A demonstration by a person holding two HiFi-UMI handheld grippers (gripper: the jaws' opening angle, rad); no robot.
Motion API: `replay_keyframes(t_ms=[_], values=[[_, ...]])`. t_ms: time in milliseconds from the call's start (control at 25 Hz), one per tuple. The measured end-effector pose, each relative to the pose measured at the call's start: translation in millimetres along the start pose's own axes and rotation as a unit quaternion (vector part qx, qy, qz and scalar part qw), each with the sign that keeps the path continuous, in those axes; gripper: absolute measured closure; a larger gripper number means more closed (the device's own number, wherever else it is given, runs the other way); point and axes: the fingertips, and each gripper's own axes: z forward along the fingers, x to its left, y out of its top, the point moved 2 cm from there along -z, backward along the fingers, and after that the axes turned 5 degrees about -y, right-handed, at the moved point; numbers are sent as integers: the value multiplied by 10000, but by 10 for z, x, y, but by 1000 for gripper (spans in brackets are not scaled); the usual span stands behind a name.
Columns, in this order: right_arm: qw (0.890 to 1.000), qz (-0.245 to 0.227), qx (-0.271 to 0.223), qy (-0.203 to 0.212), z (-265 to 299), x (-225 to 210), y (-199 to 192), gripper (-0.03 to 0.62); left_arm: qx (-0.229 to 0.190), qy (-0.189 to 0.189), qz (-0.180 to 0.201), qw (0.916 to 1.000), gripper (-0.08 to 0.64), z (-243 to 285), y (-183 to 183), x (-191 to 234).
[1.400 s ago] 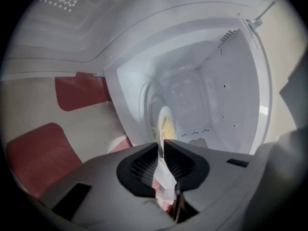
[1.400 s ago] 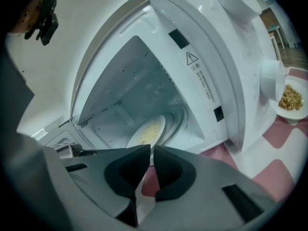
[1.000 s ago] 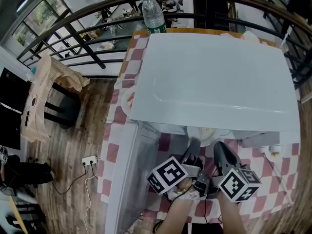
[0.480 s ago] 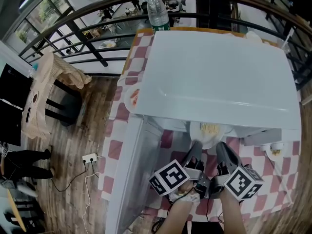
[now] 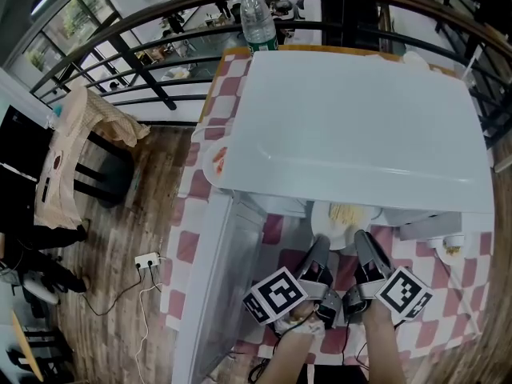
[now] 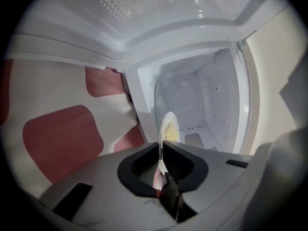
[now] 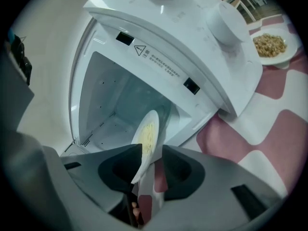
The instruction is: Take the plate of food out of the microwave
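Head view looks down; both gripper views closely face the microwave [image 5: 352,118].

The left gripper [image 6: 161,163] has just been closing its jaws on the near rim of the plate [image 6: 169,127], seen edge-on with pale yellow food. Behind it opens the white microwave [image 6: 219,105] cavity. A red-and-white checked cloth [image 6: 60,138] lies to the left.

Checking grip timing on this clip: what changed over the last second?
The right gripper rolled and its jaws have just opened, freeing the plate rim, which stays between them. The left gripper has just closed tighter on the rim. The plate came slightly further out early on. The microwave and bottle stayed put.
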Motion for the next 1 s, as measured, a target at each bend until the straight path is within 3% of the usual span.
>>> replay_keyframes(t_ms=[200, 280, 440, 1000], values=[[9988, 24, 125, 467, 144, 112, -21, 442, 26, 15, 45, 10000, 520, 9, -2, 20], [9980, 16, 183, 604, 171, 148, -36, 499, 33, 19, 81, 10000, 520, 15, 4, 20], [9980, 41, 218, 589, 166, 130, -48, 551, 46, 30, 160, 9999, 520, 12, 14, 10], [9977, 217, -29, 637, -38, 165, -41, 558, 188, -239, 474, 9984, 509, -109, -72, -95]])
